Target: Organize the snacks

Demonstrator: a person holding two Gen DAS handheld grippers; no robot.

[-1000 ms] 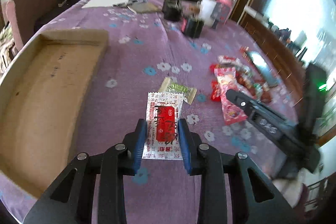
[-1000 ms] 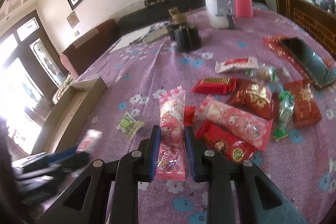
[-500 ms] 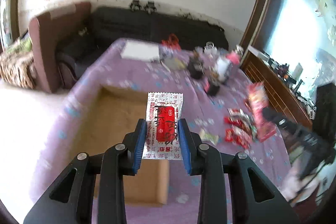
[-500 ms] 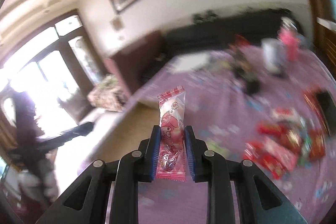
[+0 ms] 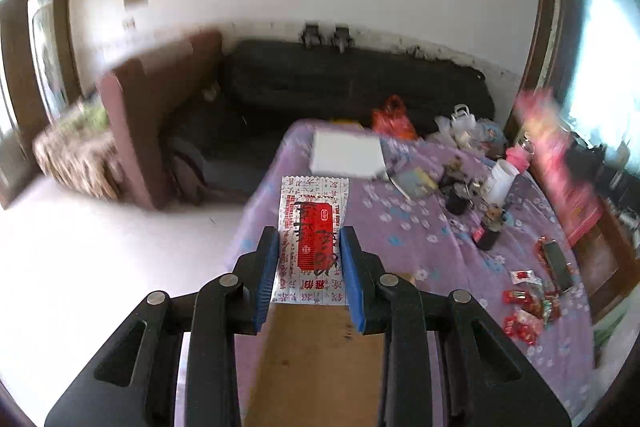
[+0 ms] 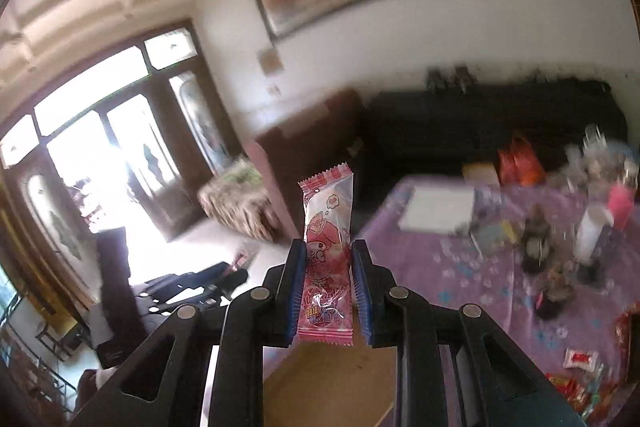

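Observation:
My left gripper (image 5: 308, 253) is shut on a white and red snack packet (image 5: 313, 239), held high above the cardboard box (image 5: 320, 367) whose brown floor shows beneath the fingers. My right gripper (image 6: 329, 267) is shut on a pink candy packet (image 6: 328, 251) that stands upright between the blue pads, also above the cardboard box (image 6: 332, 383). In the left wrist view that pink candy packet (image 5: 552, 147) shows as a blur at the right. The other snacks (image 5: 528, 303) lie in a heap on the purple flowered tablecloth (image 5: 420, 227).
A phone (image 5: 558, 263) lies by the snack heap. A white cup (image 5: 500, 179), a pink bottle (image 5: 520, 155), dark small jars (image 5: 456, 199) and a white pad (image 5: 346, 153) stand at the table's far end. A black sofa (image 5: 352, 87) lies beyond; white floor is at left.
Both grippers rose from the tabletop and swung left over the cardboard box, each still holding its packet. The views now take in the room and far wall.

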